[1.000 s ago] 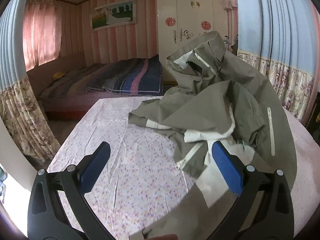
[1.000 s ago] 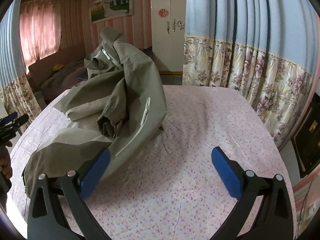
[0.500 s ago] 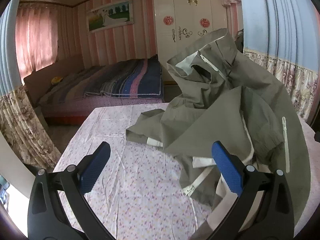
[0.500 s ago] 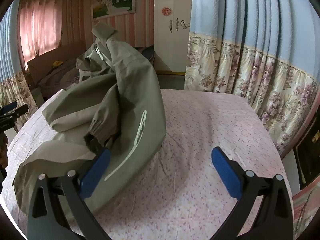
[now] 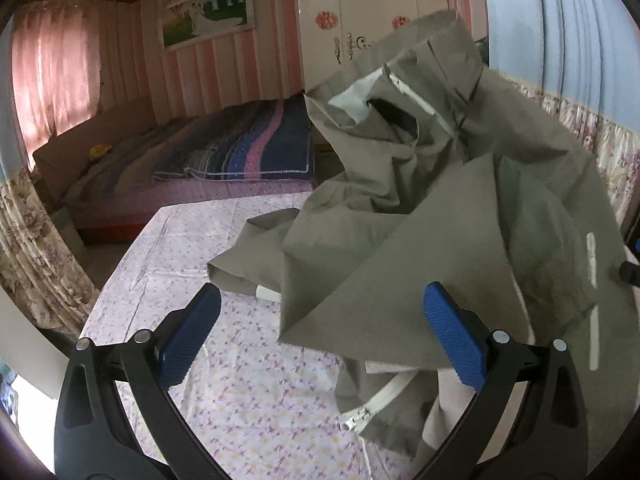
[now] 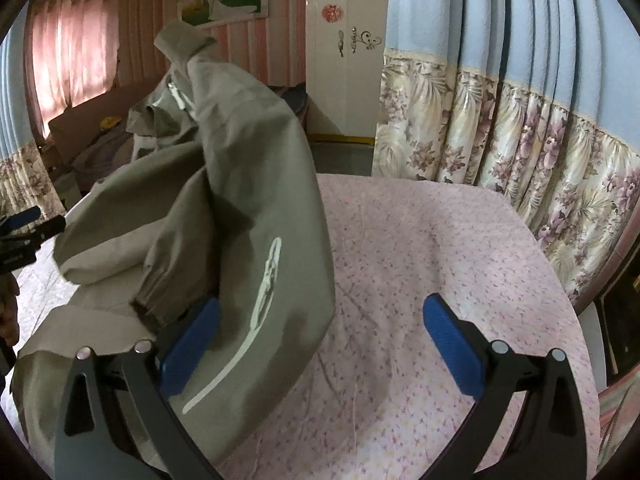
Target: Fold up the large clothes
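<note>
An olive-grey jacket (image 5: 440, 216) with white zippers lies crumpled in a tall heap on the table covered by a pink floral cloth (image 5: 248, 392). My left gripper (image 5: 320, 340) is open and empty, its blue pads either side of a jacket flap, right at the heap's edge. In the right wrist view the jacket (image 6: 248, 208) fills the left half. My right gripper (image 6: 320, 344) is open and empty, its left finger (image 6: 188, 344) against the jacket's side. The left gripper also shows in the right wrist view (image 6: 24, 228) at the far left edge.
A bed with a striped blanket (image 5: 240, 152) stands beyond the table. A white wardrobe (image 5: 360, 20) is behind it. Blue and floral curtains (image 6: 520, 140) hang close along the table's right side. Bare cloth (image 6: 420, 260) lies right of the jacket.
Both grippers have moved closer to the jacket, which now looms larger in both views. The jaws have stayed open.
</note>
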Demonstrator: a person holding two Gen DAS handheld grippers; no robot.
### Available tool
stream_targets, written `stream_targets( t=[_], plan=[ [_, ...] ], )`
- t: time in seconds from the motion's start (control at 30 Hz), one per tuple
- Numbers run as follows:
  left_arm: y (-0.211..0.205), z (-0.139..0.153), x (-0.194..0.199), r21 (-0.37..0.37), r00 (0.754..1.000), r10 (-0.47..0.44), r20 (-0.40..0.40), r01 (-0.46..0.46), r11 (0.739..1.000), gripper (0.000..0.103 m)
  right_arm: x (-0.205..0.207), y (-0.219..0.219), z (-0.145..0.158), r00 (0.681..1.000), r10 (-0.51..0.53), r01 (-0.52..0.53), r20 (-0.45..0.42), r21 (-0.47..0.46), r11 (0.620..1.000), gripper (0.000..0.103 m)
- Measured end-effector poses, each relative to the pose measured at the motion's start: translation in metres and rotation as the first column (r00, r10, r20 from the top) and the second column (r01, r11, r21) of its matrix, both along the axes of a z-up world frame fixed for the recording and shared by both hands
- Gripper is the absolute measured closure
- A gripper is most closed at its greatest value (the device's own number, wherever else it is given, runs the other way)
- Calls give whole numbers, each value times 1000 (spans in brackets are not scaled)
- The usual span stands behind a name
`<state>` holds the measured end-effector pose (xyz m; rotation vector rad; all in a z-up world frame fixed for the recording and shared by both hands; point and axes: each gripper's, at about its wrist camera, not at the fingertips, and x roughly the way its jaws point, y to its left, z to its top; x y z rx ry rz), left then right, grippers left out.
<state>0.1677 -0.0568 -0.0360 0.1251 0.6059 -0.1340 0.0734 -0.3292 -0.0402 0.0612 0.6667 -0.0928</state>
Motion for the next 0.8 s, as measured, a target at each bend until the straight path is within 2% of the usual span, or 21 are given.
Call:
stream_targets(
  t=[0.2, 0.33, 0.43, 0.47, 0.5, 0.53, 0.57, 0.6, 0.63, 0.7, 0.77, 0.8],
  plan=[
    [-15, -17, 25, -11, 999, -19, -29, 18, 1000, 3, 25, -2, -8, 1000, 2, -2, -7, 5, 1000, 2],
    [-23, -25, 37, -51, 998, -51, -45, 48, 998, 3, 42, -1, -15, 1000, 11, -11, -11, 10, 1000, 2],
    [-29, -30, 42, -38, 997, -72, -40, 70, 997, 4, 49, 2, -21, 999, 31, -31, -18, 18, 999, 3],
    [-31, -30, 43, -33, 996, -78, -34, 77, 996, 10, 52, 5, -23, 999, 38, -38, -20, 10, 999, 13],
    [-33, -30, 43, -30, 996, -85, -33, 84, 996, 19, 54, 7, -25, 999, 46, -46, -23, 3, 999, 37],
    [-36, -32, 45, -35, 994, -98, -41, 97, 995, 25, 58, 9, -27, 998, 52, -52, -37, -9, 999, 50],
    [-38, -32, 46, -42, 993, -108, -47, 106, 994, 40, 61, 11, -30, 997, 64, -64, -52, 0, 998, 69],
    [-41, -33, 46, -43, 992, -113, -51, 111, 993, 50, 63, 12, -32, 995, 78, -77, -60, 14, 997, 77],
    [-42, -33, 47, -39, 992, -112, -52, 110, 993, 56, 64, 14, -33, 994, 87, -86, -63, 14, 996, 81],
    [-37, -32, 49, -62, 993, -100, -54, 97, 993, 88, 64, 18, -32, 993, 99, -99, -60, 4, 995, 93],
    [-26, -27, 48, -119, 993, -104, -53, 97, 988, 97, 60, 18, -27, 994, 100, -100, -34, 1, 995, 95],
    [-22, -25, 49, -130, 993, -104, -52, 96, 987, 99, 58, 17, -23, 995, 94, -95, -18, -4, 996, 95]
  ],
)
